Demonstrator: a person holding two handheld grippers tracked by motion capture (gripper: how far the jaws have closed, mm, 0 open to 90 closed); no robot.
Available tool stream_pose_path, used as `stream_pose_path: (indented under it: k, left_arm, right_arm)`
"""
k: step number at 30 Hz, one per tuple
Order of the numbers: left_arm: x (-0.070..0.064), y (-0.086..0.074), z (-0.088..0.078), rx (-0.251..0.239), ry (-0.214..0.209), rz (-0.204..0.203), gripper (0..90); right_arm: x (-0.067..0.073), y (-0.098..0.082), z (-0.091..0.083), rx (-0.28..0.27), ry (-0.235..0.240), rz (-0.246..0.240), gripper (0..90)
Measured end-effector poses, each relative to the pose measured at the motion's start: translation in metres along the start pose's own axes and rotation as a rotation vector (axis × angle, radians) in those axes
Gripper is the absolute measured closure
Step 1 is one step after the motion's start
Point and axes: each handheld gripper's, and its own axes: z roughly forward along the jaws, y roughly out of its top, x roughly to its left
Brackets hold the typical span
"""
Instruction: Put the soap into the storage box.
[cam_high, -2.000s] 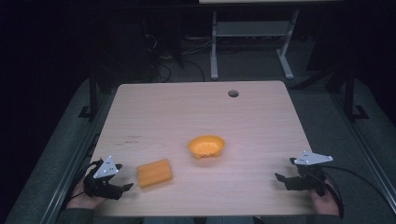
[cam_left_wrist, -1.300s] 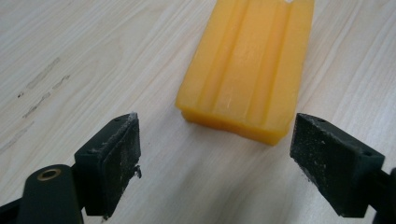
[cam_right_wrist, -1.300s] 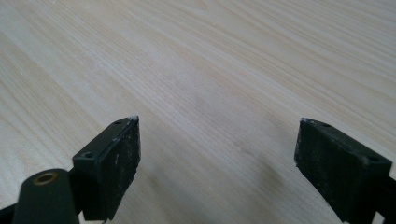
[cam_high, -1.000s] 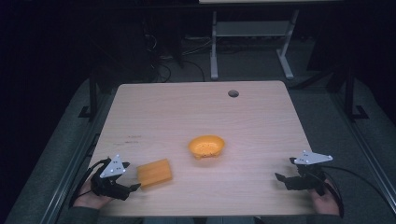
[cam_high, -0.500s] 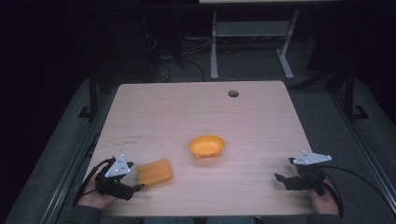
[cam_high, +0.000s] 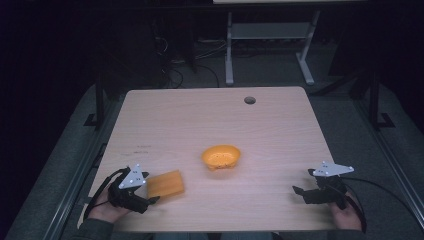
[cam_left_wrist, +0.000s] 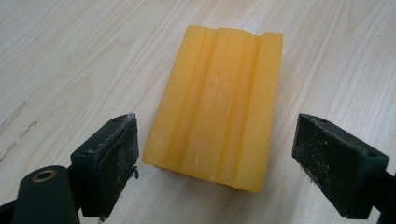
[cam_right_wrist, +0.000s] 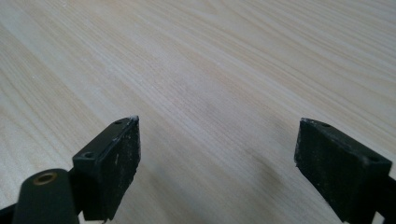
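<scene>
Item: ribbed orange rectangular block (cam_left_wrist: 217, 105), flat on the pale wooden table (cam_high: 270, 125), near its front left corner.

We record 2 grippers. Our left gripper (cam_left_wrist: 215, 154) has its jaws spread wide, 1 on either side of the block's near end, with a gap on both sides and nothing gripped. Our right gripper (cam_right_wrist: 217, 158) rests at the front right, jaws equally wide, over bare wood. A shallow orange plastic bowl (cam_high: 221, 156) sits between them, well apart from the block.

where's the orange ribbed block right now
In the high view the orange ribbed block lies flat on the table near its front-left edge, just ahead of the open left gripper and left of the orange bowl.
</scene>
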Motion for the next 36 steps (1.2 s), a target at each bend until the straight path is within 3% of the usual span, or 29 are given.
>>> stream_pose_path:
  k: [14,36]
  left_arm:
    - [0.008,0.011,0.013,-0.004,-0.04,0.012,13.4]
    - [0.009,0.022,0.034,0.071,-0.082,0.07,13.6]
  right_arm:
    - [0.001,0.0,0.002,0.004,0.001,0.004,14.0]
    - [0.004,0.003,0.007,0.021,0.012,-0.01,13.9]
